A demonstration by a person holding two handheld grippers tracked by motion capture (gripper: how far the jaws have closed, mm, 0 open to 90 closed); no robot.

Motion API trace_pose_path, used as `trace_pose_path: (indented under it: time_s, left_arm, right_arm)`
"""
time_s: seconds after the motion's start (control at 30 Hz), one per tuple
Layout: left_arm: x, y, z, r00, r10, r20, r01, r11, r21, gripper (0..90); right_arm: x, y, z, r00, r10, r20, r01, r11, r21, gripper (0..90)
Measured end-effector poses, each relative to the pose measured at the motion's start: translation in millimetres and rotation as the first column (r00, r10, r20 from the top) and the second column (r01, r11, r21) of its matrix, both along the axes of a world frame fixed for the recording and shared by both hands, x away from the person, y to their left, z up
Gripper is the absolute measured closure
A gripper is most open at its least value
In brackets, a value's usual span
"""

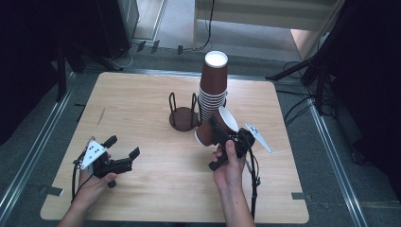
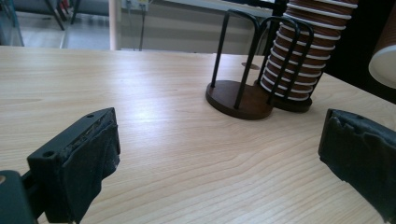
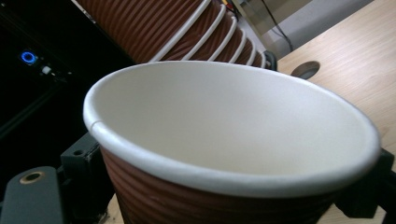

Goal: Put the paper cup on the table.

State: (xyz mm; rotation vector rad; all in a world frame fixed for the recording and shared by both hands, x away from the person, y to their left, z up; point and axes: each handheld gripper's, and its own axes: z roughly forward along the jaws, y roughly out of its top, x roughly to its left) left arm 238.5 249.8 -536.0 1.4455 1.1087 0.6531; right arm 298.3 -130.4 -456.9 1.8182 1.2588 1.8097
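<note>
A tall stack of brown ribbed paper cups (image 1: pixel 212 87) (image 2: pixel 300 51) (image 3: pixel 177 30) stands at the table's back centre, beside a dark round holder with wire loops (image 1: pixel 183 115) (image 2: pixel 240 93). My right gripper (image 1: pixel 222 132) is shut on a single brown paper cup (image 1: pixel 215 126) (image 3: pixel 233 144), held tilted with its white inside facing the camera, just in front of the stack. The cup's rim (image 2: pixel 385 63) also shows in the left gripper view. My left gripper (image 1: pixel 124 147) (image 2: pixel 219 158) rests open near the table's front left, nothing between its jaws.
The wooden table (image 1: pixel 142 94) has a small round hole (image 3: pixel 304 69) near the stack. Dark stands and cables (image 1: pixel 307 75) line the floor at the right and back. Bare wood lies between the two grippers.
</note>
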Motion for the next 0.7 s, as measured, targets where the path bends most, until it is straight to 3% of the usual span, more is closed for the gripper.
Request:
trace_pose_path:
  time_s: [0.3, 0.47, 0.57, 0.7]
  left_arm:
    - [-6.7, 15.5, -4.2, 0.9995, 0.028, -0.012, -0.028, 0.9996, 0.005, 0.0]
    - [-11.8, 27.8, -6.9, 0.9984, 0.054, -0.019, -0.054, 0.9985, -0.009, 0.0]
    - [-14.6, 35.3, -8.3, 0.9974, 0.069, -0.023, -0.069, 0.9975, -0.012, 0.0]
    - [-19.1, 44.2, -8.8, 0.9962, 0.082, -0.028, -0.082, 0.9965, -0.015, 0.0]
  right_arm:
    - [5.7, -8.2, -6.7, 0.9988, -0.046, 0.014, 0.047, 0.993, -0.112, 12.1]
    - [9.1, -9.5, -11.2, 0.9965, -0.082, 0.019, 0.084, 0.977, -0.196, 12.2]
    - [9.7, -10.9, -13.0, 0.9967, -0.076, 0.028, 0.08, 0.973, -0.216, 12.2]
    - [11.5, -13.3, -15.2, 0.9954, -0.087, 0.041, 0.095, 0.959, -0.266, 12.2]
